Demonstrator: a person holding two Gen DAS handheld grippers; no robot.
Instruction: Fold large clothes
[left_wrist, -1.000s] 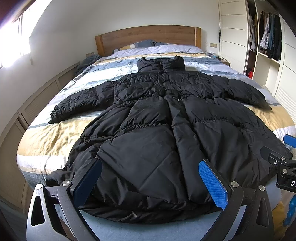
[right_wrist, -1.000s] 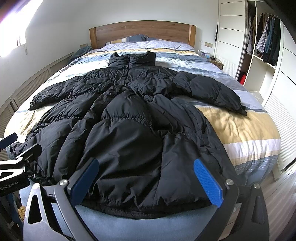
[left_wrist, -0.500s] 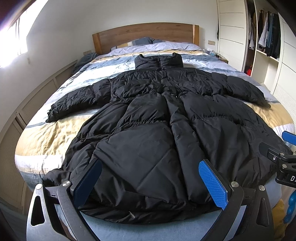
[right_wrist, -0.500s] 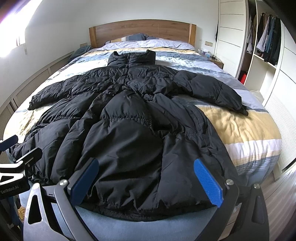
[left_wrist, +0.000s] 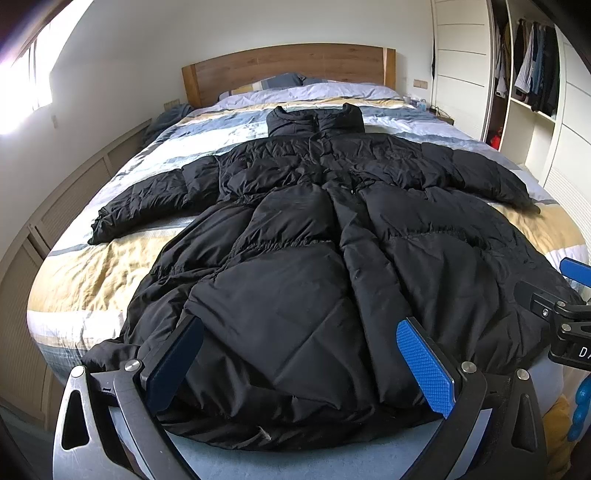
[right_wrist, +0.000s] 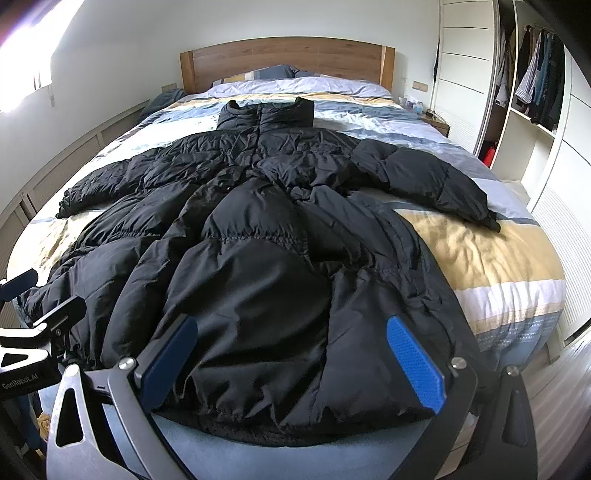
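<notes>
Black quilted puffer coat (left_wrist: 314, 266) spread flat, front up, across a striped bed (left_wrist: 85, 280) in yellow, white and blue-grey bands; collar (left_wrist: 314, 120) toward the wooden headboard (left_wrist: 288, 68), hem at the near foot edge, both sleeves stretched out to the sides. Left sleeve (left_wrist: 147, 199) lying on the pale stripes, right sleeve (right_wrist: 436, 181) angled down onto the yellow band. Left claw (left_wrist: 299, 365) poised low over the hem, blue pads (left_wrist: 424, 365) set wide apart, gripping nothing. Right claw (right_wrist: 291, 362) likewise spread wide above the hem nearer the coat's right side, pads (right_wrist: 415, 363) clear of the fabric as far as can be told. Each claw glimpsed at the edge of the other's view, side by side along the foot of the bed. Open wardrobe (right_wrist: 532, 88) with hanging clothes off to the right, bright window (left_wrist: 22, 85) at far left.
</notes>
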